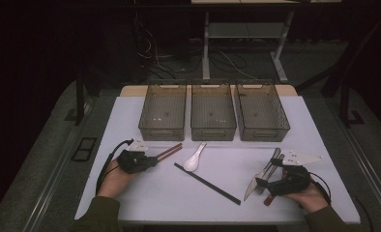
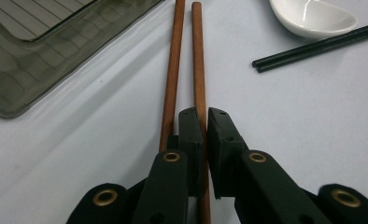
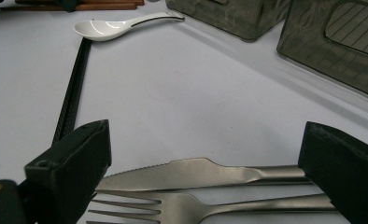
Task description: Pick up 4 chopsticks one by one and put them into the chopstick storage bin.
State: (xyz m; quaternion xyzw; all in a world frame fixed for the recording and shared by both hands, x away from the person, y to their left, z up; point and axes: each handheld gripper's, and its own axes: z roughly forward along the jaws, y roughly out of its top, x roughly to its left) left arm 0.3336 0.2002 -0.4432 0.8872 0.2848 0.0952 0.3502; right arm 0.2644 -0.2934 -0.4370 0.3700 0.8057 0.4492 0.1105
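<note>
I'm working over a white table (image 1: 145, 193) in a dim room, with three smoky plastic bins (image 1: 213, 112) lined up along its far side. Starting at the left, my left gripper (image 2: 204, 122) lies low on the table just in front of the leftmost bin, and its jaws are clamped on one of the two brown chopsticks (image 2: 198, 60); the other stick runs just beside the left jaw, outside the grip, as far as I can tell from the left gripper view. That is my main worry: if I lift now, only one stick may come up, and the free one could roll or be dragged askew. The pinch also sits near one end, so the long stick may droop or swivel in the pads. Moving right, a white spoon (image 1: 195, 158) rests mid-table, near the tip of the black chopsticks (image 1: 207, 183) that lie diagonally toward me; a swinging brown stick could knock either. At the right, my right gripper (image 3: 205, 182) has its jaws standing wide apart around the knife (image 3: 191, 171) and fork (image 3: 182, 205), touching neither that I can see. Closing there risks catching both at once, or skidding one aside.
</note>
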